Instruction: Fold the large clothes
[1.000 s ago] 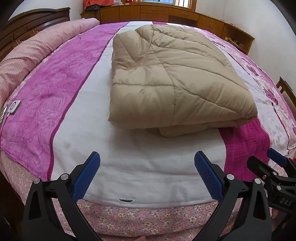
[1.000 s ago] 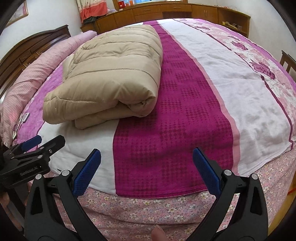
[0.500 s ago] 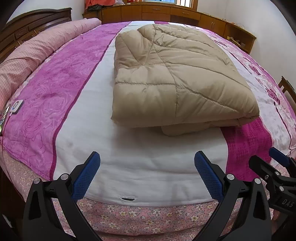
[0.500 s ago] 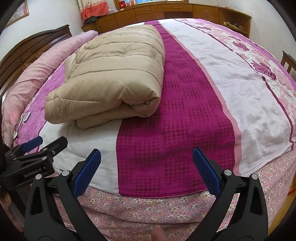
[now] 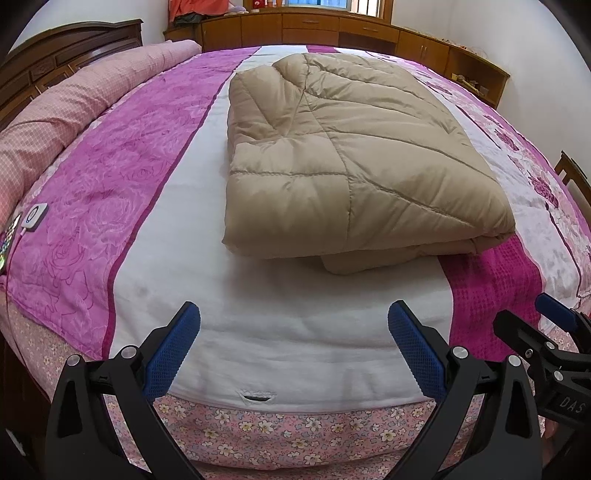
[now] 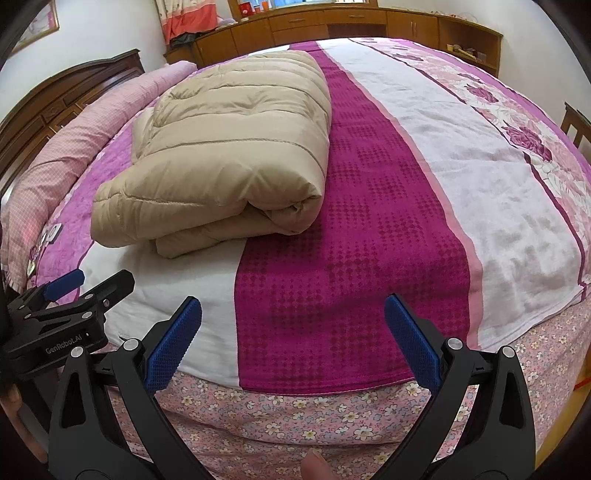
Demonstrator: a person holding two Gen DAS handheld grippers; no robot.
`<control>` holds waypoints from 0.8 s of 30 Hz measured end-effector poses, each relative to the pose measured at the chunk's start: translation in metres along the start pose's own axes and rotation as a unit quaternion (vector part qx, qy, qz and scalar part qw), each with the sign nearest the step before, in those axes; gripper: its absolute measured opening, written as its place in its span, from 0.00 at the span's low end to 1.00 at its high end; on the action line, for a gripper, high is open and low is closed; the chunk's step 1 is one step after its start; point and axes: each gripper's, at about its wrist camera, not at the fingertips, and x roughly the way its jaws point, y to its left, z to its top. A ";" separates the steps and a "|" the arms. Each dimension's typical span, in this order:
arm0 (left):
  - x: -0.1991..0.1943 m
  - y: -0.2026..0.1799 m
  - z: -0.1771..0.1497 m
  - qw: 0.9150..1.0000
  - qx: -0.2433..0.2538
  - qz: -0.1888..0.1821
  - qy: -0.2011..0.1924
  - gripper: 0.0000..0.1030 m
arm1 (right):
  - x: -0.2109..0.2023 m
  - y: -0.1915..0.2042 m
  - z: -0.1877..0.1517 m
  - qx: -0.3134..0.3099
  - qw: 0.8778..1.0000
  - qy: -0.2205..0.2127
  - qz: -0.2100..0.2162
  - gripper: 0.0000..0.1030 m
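A beige quilted padded garment point(image 5: 351, 162) lies folded in a thick rectangular bundle on the bed; it also shows in the right wrist view point(image 6: 229, 170). My left gripper point(image 5: 293, 343) is open and empty above the bed's near edge, short of the bundle. My right gripper point(image 6: 293, 339) is open and empty, over the dark magenta stripe to the right of the bundle. The right gripper also shows at the left wrist view's right edge point(image 5: 546, 332), the left gripper at the right wrist view's left edge point(image 6: 70, 295).
The bed point(image 5: 280, 332) has a pink, white and magenta cover. A rolled pink quilt point(image 5: 74, 107) lies along the wooden headboard at left. Small devices point(image 5: 33, 218) lie on the left edge. Wooden cabinets point(image 5: 332, 29) line the far wall. A chair point(image 5: 572, 177) stands right.
Both grippers have risen and edged slightly toward the bundle, so it sits lower and larger in view. Both stay open and empty. The garment has not moved.
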 end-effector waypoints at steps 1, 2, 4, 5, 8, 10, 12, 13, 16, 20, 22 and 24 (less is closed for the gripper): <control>0.000 0.000 0.000 1.000 0.000 0.000 0.000 0.94 | 0.000 -0.001 0.000 0.000 1.000 0.000 0.000 0.96; 0.000 0.000 0.000 1.000 0.000 0.000 0.000 0.94 | 0.000 -0.001 0.000 0.000 1.000 0.000 0.000 0.96; 0.000 0.000 0.000 1.000 0.000 0.000 0.000 0.94 | 0.000 0.000 0.000 0.000 1.000 0.001 0.000 0.96; 0.000 0.000 0.000 1.000 0.000 0.000 0.000 0.94 | 0.000 -0.001 0.000 0.000 1.000 0.001 0.000 0.96; 0.000 0.000 0.000 1.000 0.001 0.000 0.000 0.94 | 0.000 0.000 0.000 0.000 1.000 0.000 0.000 0.96; 0.000 0.000 0.000 1.000 0.000 0.000 0.000 0.94 | 0.000 0.000 0.000 0.000 1.000 0.000 0.000 0.96; 0.000 0.001 0.000 1.000 0.001 0.000 -0.001 0.94 | 0.000 0.000 0.000 -0.001 1.000 -0.001 0.000 0.96; 0.000 0.000 0.001 1.000 0.001 0.000 -0.001 0.94 | 0.000 0.000 0.001 -0.001 1.000 -0.001 0.000 0.96; -0.001 0.000 0.001 1.000 0.001 0.000 -0.002 0.94 | 0.000 0.000 0.001 -0.002 1.000 -0.001 0.000 0.96; -0.002 0.000 0.002 1.000 0.000 0.000 -0.002 0.94 | 0.000 0.000 0.002 -0.004 1.000 -0.001 0.000 0.96; -0.002 0.000 0.002 1.000 0.001 -0.001 -0.001 0.94 | 0.000 0.000 0.004 -0.005 1.000 0.000 0.000 0.96; -0.002 -0.001 0.003 1.000 0.001 -0.003 0.000 0.94 | 0.001 0.001 0.005 -0.007 1.000 0.001 -0.001 0.96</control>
